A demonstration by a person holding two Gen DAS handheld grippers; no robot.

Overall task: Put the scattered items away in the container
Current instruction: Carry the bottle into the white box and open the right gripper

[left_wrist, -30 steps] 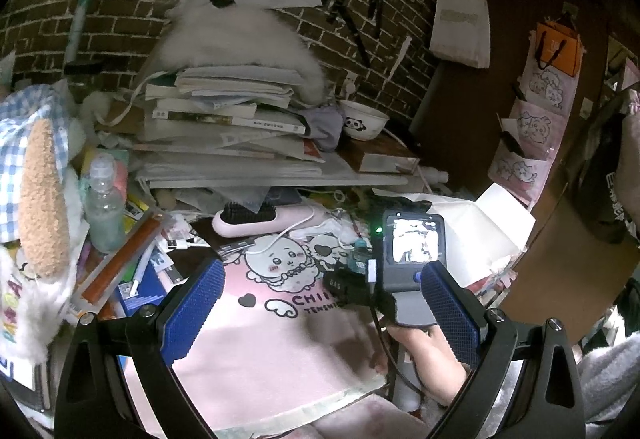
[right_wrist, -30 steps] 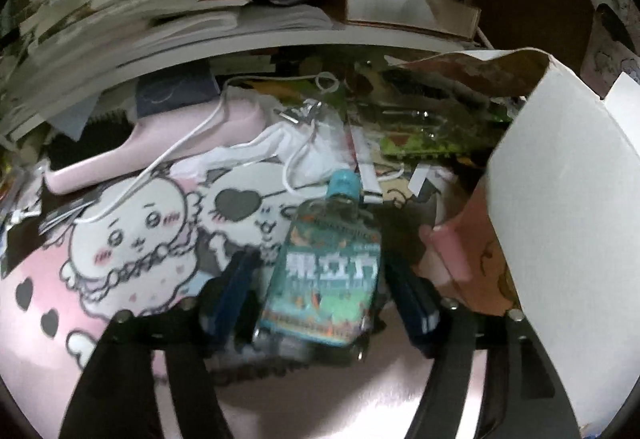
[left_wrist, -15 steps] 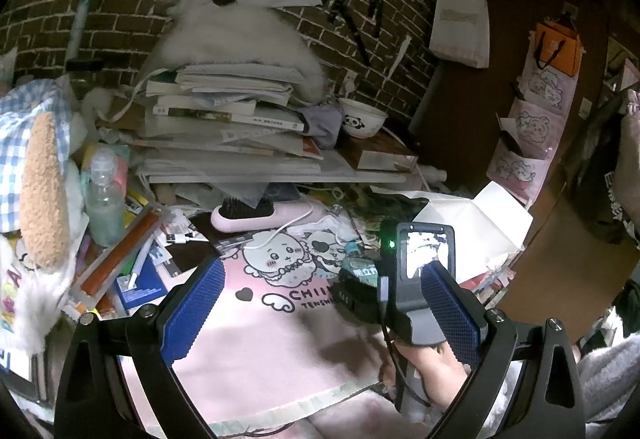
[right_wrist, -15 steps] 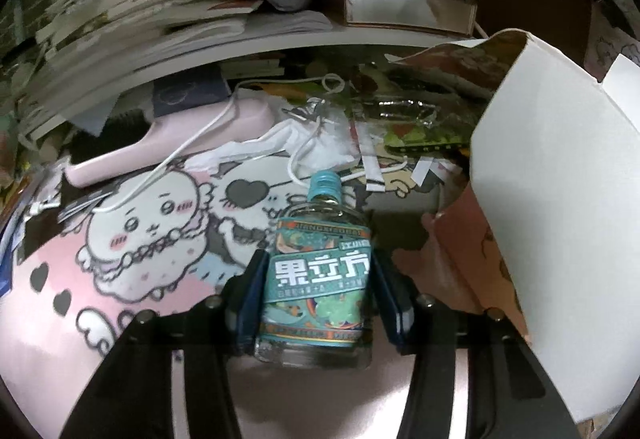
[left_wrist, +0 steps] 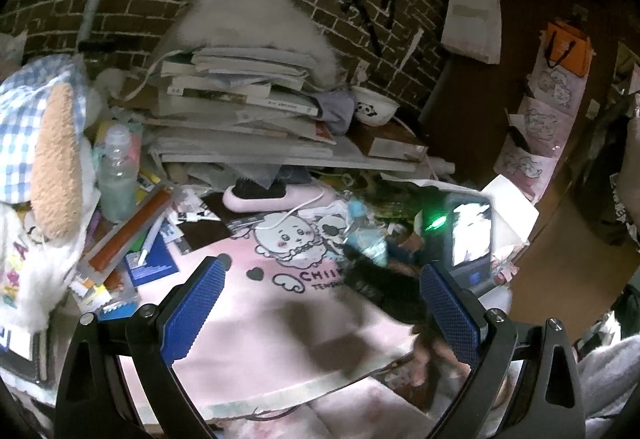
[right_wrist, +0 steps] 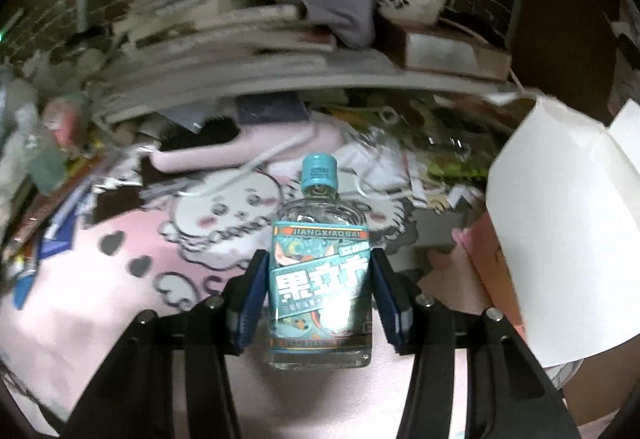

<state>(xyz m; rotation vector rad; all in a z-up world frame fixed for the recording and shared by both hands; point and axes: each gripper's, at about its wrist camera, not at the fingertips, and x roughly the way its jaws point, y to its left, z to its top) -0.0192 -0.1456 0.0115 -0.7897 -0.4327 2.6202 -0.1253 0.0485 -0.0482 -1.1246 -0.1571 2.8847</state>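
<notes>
Right now my right gripper (right_wrist: 320, 291) is clamped on the bottle (right_wrist: 320, 279), both pads against its label, cap pointing away from me, lifted over the pink mat (right_wrist: 100, 303). Just to its right stands the white paper bag (right_wrist: 560, 239), mouth open. My left gripper (left_wrist: 320, 315) hangs over the mat with its jaws spread wide and nothing between them. Beyond lie a pink brush (left_wrist: 276, 195) and stacked books (left_wrist: 240, 99).

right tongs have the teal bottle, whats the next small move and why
Probably carry the teal bottle right, toward the white box. The right tongs are shut on its label with its cap pointing away, and the box stands just right of it. The left tongs are open and holding nothing.
</notes>
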